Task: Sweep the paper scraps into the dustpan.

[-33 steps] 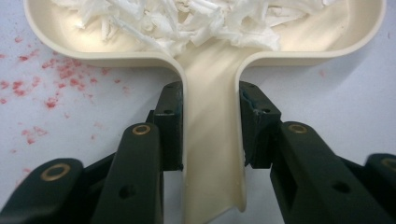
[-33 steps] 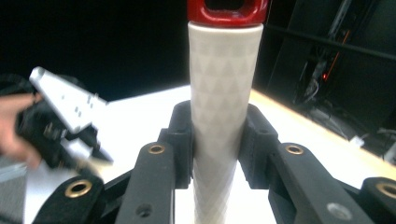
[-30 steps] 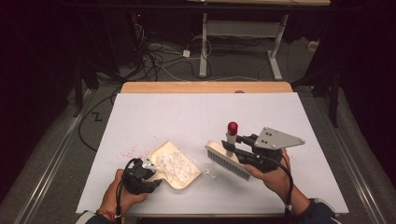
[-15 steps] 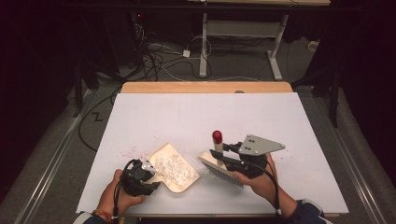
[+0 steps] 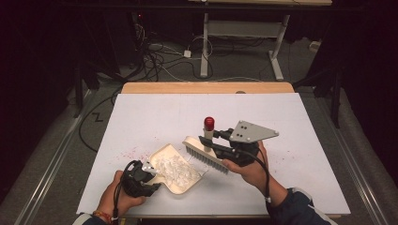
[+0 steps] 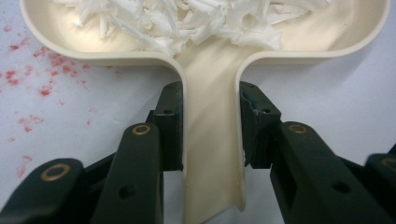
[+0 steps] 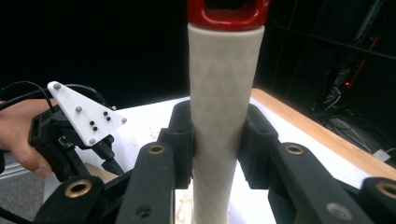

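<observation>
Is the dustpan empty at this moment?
No. The left gripper view shows the cream dustpan holding a heap of white shreds, with its handle clamped between the left gripper jaws.

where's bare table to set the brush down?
Free: the white table from the wooden far edge down to the brush, and the right side past the right gripper. Crowded: near-centre, where the dustpan of shreds, the left gripper and red specks sit.
</observation>
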A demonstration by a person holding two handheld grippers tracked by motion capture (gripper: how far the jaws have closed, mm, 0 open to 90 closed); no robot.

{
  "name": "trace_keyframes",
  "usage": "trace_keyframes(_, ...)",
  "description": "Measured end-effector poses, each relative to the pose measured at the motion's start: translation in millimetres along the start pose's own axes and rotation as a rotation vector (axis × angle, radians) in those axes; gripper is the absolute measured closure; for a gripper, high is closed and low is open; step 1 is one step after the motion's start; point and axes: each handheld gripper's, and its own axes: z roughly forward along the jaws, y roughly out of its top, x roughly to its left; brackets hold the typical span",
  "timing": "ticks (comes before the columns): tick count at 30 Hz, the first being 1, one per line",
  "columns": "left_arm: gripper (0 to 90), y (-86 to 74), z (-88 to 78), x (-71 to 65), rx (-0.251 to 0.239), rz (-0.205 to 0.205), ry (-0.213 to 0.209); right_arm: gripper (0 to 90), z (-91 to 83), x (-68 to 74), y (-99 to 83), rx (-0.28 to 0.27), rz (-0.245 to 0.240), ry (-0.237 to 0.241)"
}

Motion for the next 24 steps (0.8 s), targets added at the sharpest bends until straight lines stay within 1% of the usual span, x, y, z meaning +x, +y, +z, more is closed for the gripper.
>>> trace_keyframes(2,63.4,0.6,0.0,-0.8,0.004,-0.001,0.004,70.2,-9.1,-2.7,-2.7,0.012,0.006,-0.007)
trace_keyframes(4,63.4,0.8,0.0,-1.5,0.004,-0.004,0.006,70.1,-17.1,-4.4,-7.8,0.030,-0.001,-0.030)
trace_keyframes(7,63.4,1.3,0.2,-2.4,0.009,-0.003,0.006,70.2,-25.9,-9.3,-18.2,0.051,0.011,-0.072)
trace_keyframes(8,63.4,1.3,0.2,-2.7,0.008,-0.006,0.006,70.2,-27.8,-11.2,-22.9,0.058,0.004,-0.113)
trace_keyframes(10,63.4,1.4,0.2,-3.6,0.009,-0.010,0.007,70.1,-27.7,-12.6,-29.3,0.077,-0.015,-0.176)
trace_keyframes(11,63.4,1.8,0.2,-4.4,0.011,-0.010,0.012,70.2,-25.7,-13.1,-32.9,0.094,-0.022,-0.198)
trace_keyframes(12,63.4,2.4,0.3,-5.1,0.015,-0.010,0.016,70.2,-23.2,-13.0,-36.6,0.106,-0.021,-0.202)
trace_keyframes(13,63.4,3.1,0.2,-5.6,0.019,-0.007,0.019,70.2,-20.1,-12.3,-39.7,0.119,-0.015,-0.190)
trace_keyframes(15,63.4,3.9,0.3,-6.9,0.021,-0.008,0.020,70.2,-15.4,-8.3,-42.5,0.119,0.000,-0.153)
trace_keyframes(16,63.4,4.1,0.3,-7.5,0.021,-0.008,0.022,70.1,-12.9,-3.7,-41.6,0.124,0.000,-0.135)
trace_keyframes(18,63.4,4.7,-0.1,-7.9,0.019,-0.010,0.022,70.1,-9.1,4.8,-38.8,0.127,-0.010,-0.122)
trace_keyframes(19,63.4,5.0,-0.5,-7.9,0.016,-0.010,0.021,70.2,-6.5,9.1,-37.1,0.123,-0.009,-0.102)
trace_keyframes(21,63.4,5.7,-0.7,-7.8,0.012,-0.015,0.019,70.2,1.3,17.5,-33.1,0.110,0.012,-0.052)
trace_keyframes(24,63.3,5.8,-0.7,-8.1,0.007,-0.021,0.018,70.2,13.9,25.0,-29.7,0.101,0.017,-0.028)
